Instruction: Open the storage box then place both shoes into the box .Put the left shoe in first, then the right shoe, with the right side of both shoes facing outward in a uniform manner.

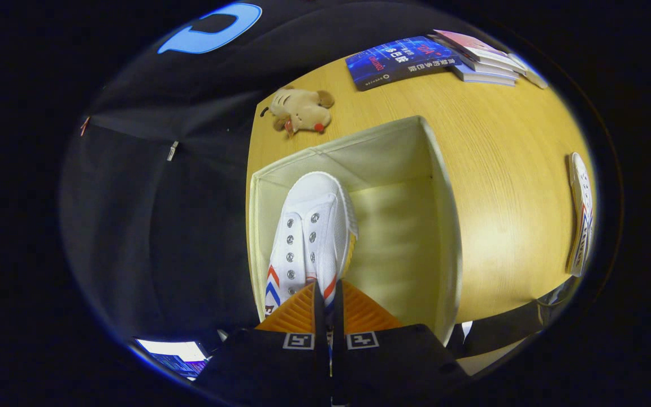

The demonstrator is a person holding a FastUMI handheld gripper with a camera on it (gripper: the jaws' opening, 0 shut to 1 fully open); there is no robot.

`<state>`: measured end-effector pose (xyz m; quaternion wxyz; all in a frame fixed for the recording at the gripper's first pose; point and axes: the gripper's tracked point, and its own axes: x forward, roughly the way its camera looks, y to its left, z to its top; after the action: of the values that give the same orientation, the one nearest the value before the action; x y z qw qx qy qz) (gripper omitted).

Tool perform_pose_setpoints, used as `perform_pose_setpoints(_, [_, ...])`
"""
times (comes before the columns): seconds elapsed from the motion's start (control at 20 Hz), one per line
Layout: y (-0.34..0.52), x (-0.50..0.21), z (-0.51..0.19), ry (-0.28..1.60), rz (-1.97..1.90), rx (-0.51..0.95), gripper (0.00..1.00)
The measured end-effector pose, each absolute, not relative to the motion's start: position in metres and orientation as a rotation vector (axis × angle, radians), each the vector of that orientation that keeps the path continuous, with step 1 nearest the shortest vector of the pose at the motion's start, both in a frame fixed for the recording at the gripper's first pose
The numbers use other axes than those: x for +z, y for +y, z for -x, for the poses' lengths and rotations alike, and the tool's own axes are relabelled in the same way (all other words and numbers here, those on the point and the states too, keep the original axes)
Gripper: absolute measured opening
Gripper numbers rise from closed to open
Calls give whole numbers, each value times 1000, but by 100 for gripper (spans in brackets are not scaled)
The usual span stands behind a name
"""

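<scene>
Hanging toe-first over the open storage box (441, 226), the white shoe (311, 237) sits against the box's left wall, its long axis running straight ahead from the gripper (328, 308). The orange fingers (297, 314) are pressed nearly together, pinching the shoe's heel end between them. To the right, the box floor lies bare. Farther right, well apart on the wooden table (500, 169), the second shoe (581, 215) lies awaiting its turn. Lowering likely follows.

White shoe (311, 237) – red-blue chevrons; cream box (444, 226); orange-ribbed fingers (294, 314) pinch it; tan plush toy (300, 110) – blue book (399, 61).
</scene>
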<state>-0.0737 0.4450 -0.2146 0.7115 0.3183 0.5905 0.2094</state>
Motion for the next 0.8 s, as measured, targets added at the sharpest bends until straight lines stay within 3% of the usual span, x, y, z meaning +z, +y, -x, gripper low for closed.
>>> perform_pose_setpoints(0.05, [451,-213,76,1311,-718,508,6])
perform_pose_setpoints(0.3, [456,-203,83,1314,-748,614,95])
perform_pose_setpoints(0.55, [418,-172,76,1230,-780,657,97])
perform_pose_setpoints(0.8, [327,-150,61,1082,-726,631,97])
